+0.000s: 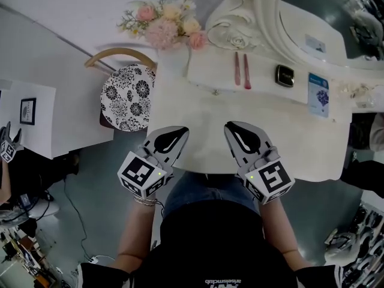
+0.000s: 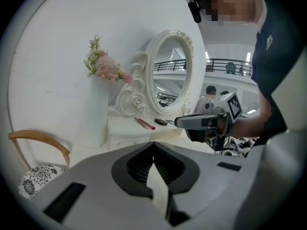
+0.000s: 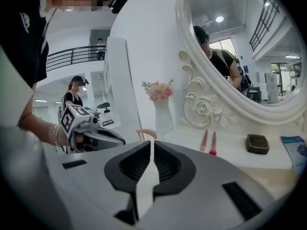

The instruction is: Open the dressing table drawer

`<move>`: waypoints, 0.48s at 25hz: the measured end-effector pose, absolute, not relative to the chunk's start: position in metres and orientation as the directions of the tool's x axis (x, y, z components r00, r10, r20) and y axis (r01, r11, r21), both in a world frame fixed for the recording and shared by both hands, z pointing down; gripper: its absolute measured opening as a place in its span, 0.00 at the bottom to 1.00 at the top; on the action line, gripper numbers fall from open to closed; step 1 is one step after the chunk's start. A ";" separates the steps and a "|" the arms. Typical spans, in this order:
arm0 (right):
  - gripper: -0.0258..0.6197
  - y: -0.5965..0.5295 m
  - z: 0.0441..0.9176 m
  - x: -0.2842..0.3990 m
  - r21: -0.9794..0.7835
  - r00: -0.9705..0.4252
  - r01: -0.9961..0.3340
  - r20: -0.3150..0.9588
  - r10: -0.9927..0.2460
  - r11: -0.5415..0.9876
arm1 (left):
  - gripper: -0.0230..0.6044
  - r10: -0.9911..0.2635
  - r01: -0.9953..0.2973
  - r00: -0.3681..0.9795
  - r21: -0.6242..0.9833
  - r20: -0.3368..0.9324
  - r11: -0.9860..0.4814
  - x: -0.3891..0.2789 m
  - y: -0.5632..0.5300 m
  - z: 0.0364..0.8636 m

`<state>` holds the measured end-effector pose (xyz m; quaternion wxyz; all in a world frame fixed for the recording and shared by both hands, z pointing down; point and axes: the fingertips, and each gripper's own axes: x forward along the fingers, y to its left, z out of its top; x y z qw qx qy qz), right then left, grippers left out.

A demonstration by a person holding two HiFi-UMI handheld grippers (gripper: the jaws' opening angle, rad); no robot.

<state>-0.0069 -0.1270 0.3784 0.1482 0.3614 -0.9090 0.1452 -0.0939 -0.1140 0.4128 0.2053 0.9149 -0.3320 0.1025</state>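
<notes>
The white dressing table [image 1: 180, 110] carries a raised shelf under an oval mirror [image 1: 312, 17]. A small drawer [image 2: 127, 139] with a knob [image 1: 215, 92] is set in the shelf's front and is closed. My left gripper [image 1: 179, 132] hovers over the table's near edge, its jaws shut on nothing. My right gripper [image 1: 231, 127] hangs beside it at the same height, also shut and empty. Both stand well short of the drawer. The left gripper view looks past its own tips [image 2: 153, 145] at the right gripper [image 2: 201, 122]; the right gripper view [image 3: 151, 143] shows the left gripper [image 3: 96, 137].
A white vase of pink flowers [image 1: 168, 29] stands at the table's back left. Two pink sticks [image 1: 242, 71], a small black case [image 1: 284, 75] and a blue card [image 1: 318, 93] lie on the shelf. A wooden chair with a floral cushion [image 1: 127, 96] is at the left.
</notes>
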 end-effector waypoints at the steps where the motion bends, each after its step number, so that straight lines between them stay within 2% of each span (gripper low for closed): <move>1: 0.07 -0.128 0.379 -0.007 -0.151 -0.692 -0.702 0.377 -0.616 0.696 | 0.06 -0.568 -0.653 0.756 0.310 0.325 -0.691 -0.095 -0.114 0.414; 12: 0.07 -0.135 0.398 -0.006 -0.156 -0.693 -0.696 0.398 -0.601 0.701 | 0.06 -0.574 -0.649 0.761 0.364 0.303 -0.668 -0.098 -0.122 0.424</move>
